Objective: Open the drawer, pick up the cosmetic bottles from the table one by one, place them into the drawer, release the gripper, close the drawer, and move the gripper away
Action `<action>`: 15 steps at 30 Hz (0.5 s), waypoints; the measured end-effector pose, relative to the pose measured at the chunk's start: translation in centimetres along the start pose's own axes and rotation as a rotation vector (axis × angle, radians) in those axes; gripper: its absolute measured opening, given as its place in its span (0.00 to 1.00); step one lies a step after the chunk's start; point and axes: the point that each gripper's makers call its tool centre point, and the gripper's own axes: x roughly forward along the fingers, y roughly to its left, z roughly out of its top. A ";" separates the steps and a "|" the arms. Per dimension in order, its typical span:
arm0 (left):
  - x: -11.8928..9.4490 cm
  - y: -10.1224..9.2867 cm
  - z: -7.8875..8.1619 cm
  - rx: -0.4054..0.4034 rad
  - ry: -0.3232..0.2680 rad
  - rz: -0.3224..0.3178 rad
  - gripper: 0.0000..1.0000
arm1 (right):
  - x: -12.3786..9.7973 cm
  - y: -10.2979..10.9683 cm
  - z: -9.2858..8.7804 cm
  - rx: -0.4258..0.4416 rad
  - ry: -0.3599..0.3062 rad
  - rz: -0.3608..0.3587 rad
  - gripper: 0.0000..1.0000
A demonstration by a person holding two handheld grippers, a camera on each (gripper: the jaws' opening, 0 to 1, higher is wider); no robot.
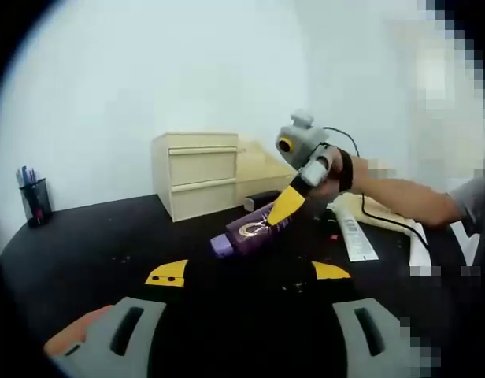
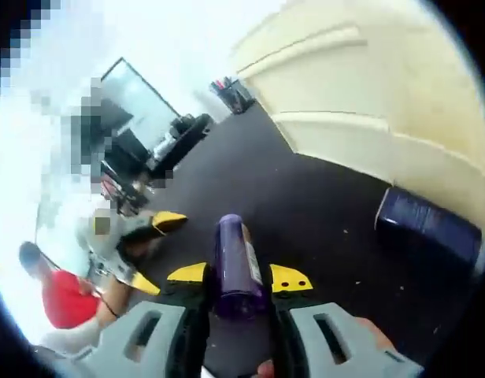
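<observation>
Gripping the purple plastic cosmetic bottle between its yellow-tipped jaws, the right gripper holds it lifted above the black tabletop — the left gripper view catches the same bottle tilted in that gripper, near the pale wooden two-drawer chest, both drawer fronts flush. A dark blue rectangular box lies just beside the chest's base. The left gripper hovers low over the table, jaws spread wide — nothing between them. A black mesh pen cup stands well apart.
</observation>
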 end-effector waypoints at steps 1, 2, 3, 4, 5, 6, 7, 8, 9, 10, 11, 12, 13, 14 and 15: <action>0.0 0.1 0.0 0.003 0.000 0.000 0.54 | -0.1 0.2 0.0 0.009 -0.002 0.016 0.24; 0.0 0.1 0.1 0.005 0.000 -0.001 0.54 | -0.2 0.5 0.1 0.020 -0.016 0.034 0.24; 0.0 0.1 0.1 0.007 -0.001 -0.002 0.54 | -0.3 0.8 0.0 0.035 -0.007 0.053 0.24; 0.0 0.1 0.1 0.007 -0.002 -0.006 0.54 | -0.3 1.0 0.3 0.046 -0.012 0.073 0.24; 0.0 0.1 0.2 0.007 -0.003 -0.006 0.54 | -0.4 1.3 0.2 0.059 0.000 0.091 0.24; 0.1 0.0 0.1 0.014 -0.003 -0.006 0.54 | -0.3 1.4 0.0 0.065 0.003 0.098 0.24; 0.1 0.0 0.0 0.022 0.002 -0.007 0.55 | -0.3 1.6 -0.4 0.062 0.007 0.101 0.23; 0.2 -0.2 -0.1 0.043 0.011 -0.013 0.56 | -0.2 1.9 -0.5 0.071 0.009 0.113 0.23; 0.3 -0.4 -0.3 0.059 0.013 -0.013 0.57 | 0.0 2.1 -0.8 0.076 0.023 0.120 0.24; 0.5 -0.7 -0.4 0.085 0.019 -0.019 0.57 | 0.1 2.2 -1.3 0.060 0.044 0.111 0.24; 0.7 -1.1 -0.8 0.100 0.039 -0.030 0.57 | 0.2 2.4 -1.4 0.055 0.044 0.112 0.24; 0.8 -1.3 -0.9 0.118 0.045 -0.027 0.58 | 0.2 2.5 -1.2 0.055 0.046 0.115 0.24; 1.1 -1.3 -1.1 0.160 0.059 -0.010 0.57 | 0.2 2.7 -1.0 0.031 0.048 0.112 0.24; 1.3 -1.4 -1.0 0.183 0.054 -0.003 0.54 | 0.3 2.7 -0.9 -0.010 0.054 0.106 0.24; 1.4 -1.3 -0.9 0.209 0.051 0.015 0.49 | 0.3 2.8 -0.7 -0.051 0.045 0.094 0.24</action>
